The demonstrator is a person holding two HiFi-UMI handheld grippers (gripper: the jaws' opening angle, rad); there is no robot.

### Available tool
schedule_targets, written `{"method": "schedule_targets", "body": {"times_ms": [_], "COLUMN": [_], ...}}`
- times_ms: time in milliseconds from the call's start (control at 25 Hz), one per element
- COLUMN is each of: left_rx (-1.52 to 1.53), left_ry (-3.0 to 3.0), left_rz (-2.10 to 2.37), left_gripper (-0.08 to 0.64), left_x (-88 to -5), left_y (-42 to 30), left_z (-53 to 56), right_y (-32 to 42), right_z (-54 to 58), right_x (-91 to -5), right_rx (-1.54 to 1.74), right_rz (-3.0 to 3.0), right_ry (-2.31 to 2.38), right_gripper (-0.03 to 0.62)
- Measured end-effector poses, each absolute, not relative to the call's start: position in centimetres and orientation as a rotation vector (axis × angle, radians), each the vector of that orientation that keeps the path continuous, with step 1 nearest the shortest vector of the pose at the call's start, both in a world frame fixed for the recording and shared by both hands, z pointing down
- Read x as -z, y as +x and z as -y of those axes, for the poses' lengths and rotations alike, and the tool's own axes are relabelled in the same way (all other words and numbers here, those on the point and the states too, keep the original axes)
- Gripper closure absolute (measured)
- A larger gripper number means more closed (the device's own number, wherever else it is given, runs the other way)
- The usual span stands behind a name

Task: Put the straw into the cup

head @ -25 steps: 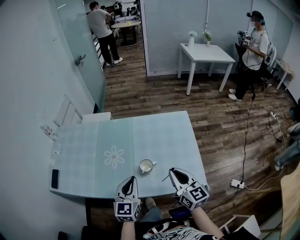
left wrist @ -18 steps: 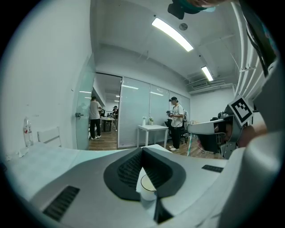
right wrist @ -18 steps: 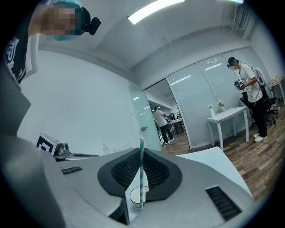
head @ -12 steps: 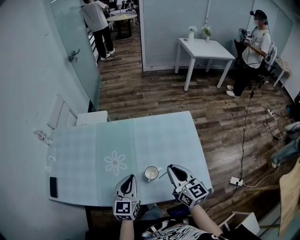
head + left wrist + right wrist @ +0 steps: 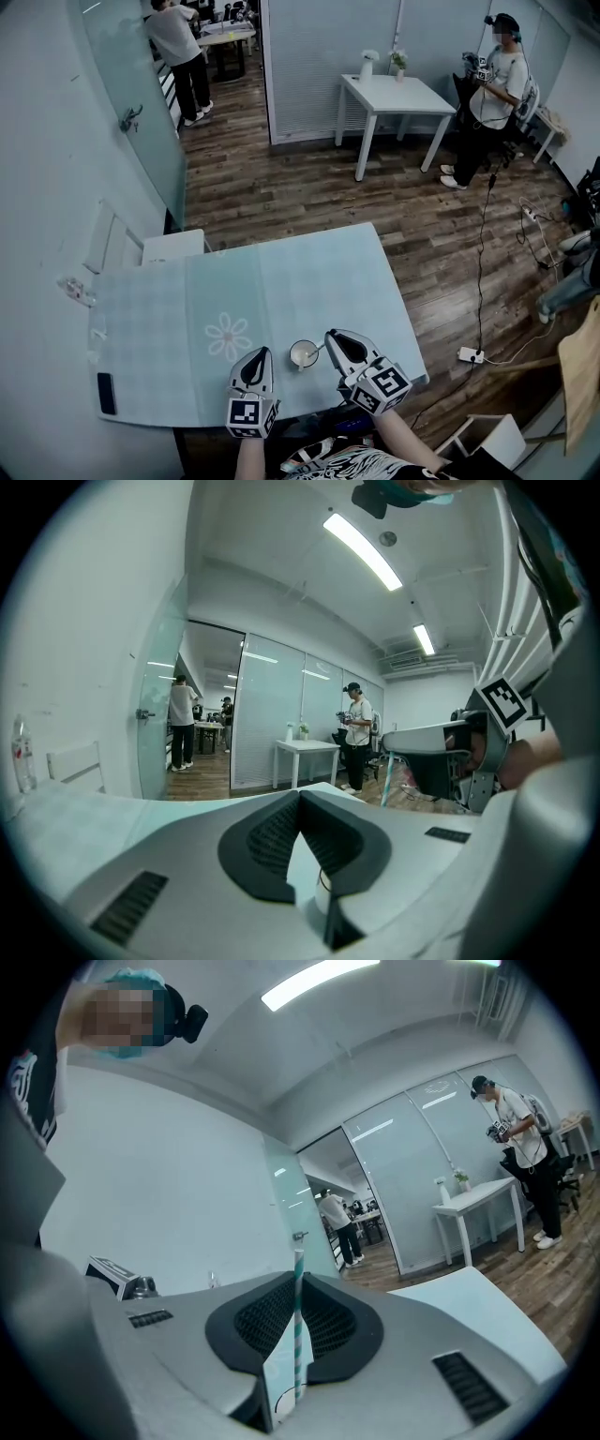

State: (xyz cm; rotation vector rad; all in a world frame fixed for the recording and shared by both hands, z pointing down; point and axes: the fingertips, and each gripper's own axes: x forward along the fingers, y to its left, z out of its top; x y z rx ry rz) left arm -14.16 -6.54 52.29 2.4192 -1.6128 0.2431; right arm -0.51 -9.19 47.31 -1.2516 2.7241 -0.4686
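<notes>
A white cup (image 5: 302,353) stands on the pale blue table (image 5: 281,272) near its front edge. My right gripper (image 5: 329,337) is just right of the cup, shut on a thin straw (image 5: 320,352) whose lower end points at the cup's rim. In the right gripper view the straw (image 5: 298,1326) is striped teal and white and stands upright, pinched between the jaws of the right gripper (image 5: 298,1283). My left gripper (image 5: 260,352) hovers left of the cup, apart from it. Its jaws (image 5: 300,799) are shut with nothing between them.
A dark phone (image 5: 106,393) lies at the table's left front, and a flower print (image 5: 228,336) marks its middle. A white chair (image 5: 141,248) stands behind the table. A power strip and cable (image 5: 469,354) lie on the wood floor at right. People stand far off near a white table (image 5: 389,94).
My right gripper has carried the straw left, closer to the cup's rim. The left gripper has kept its place beside the cup. The head view has shifted slightly.
</notes>
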Motion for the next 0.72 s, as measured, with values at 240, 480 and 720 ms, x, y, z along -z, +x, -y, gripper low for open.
{"method": "schedule_targets", "body": {"times_ms": [240, 480, 720], "left_rx": [-0.291, -0.289, -0.278], "left_ry": [2.472, 2.466, 2.449], "left_rz": [1.563, 1.576, 1.59], "left_gripper": [0.548, 0.549, 0.548], "left_x": [-52.6, -52.6, -53.3], "left_y": [-12.9, -12.8, -13.4], "left_z": [7.1, 7.4, 7.7], "right_y": [0.2, 0.7, 1.8], "right_z": [9.1, 9.7, 10.5], "right_x": [-46.7, -46.8, -47.6], "right_rx": [0.462, 0.472, 0.48], "right_rz": [-2.669, -2.668, -2.648], "right_ry": [-1.263, -1.259, -1.293], "right_gripper": [0.583, 0.583, 0.583]}}
